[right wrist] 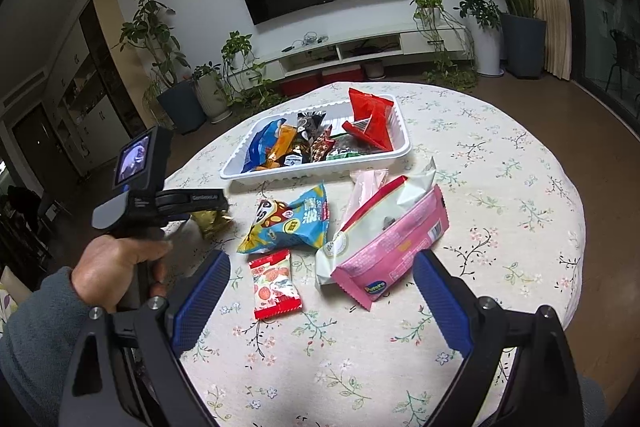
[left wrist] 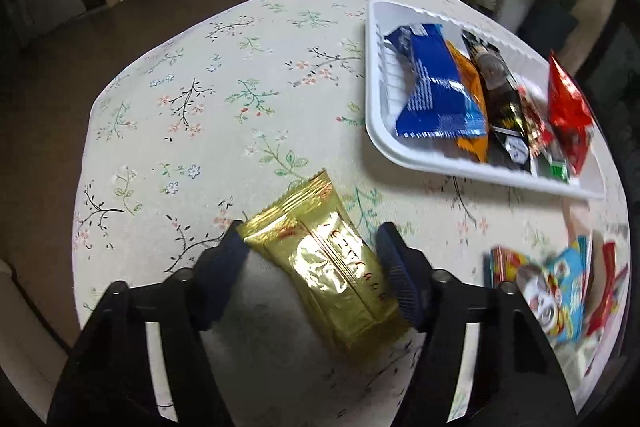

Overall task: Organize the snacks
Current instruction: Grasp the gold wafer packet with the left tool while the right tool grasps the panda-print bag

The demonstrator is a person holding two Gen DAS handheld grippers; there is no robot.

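A gold foil snack packet (left wrist: 332,267) lies on the floral tablecloth between the open jaws of my left gripper (left wrist: 312,243); the fingers stand on either side of it with a gap. It also shows in the right wrist view (right wrist: 210,221) under the left gripper. A white tray (left wrist: 374,99) (right wrist: 320,171) holds several packets: blue, orange, black, red. My right gripper (right wrist: 322,281) is open and empty, above a small red-white packet (right wrist: 276,285), a blue packet (right wrist: 292,221) and a pink packet (right wrist: 394,247).
The round table (right wrist: 500,227) has a floral cloth; its edge runs close on the left. Loose packets (left wrist: 556,287) lie right of the left gripper. A TV, a low cabinet and potted plants stand beyond the table.
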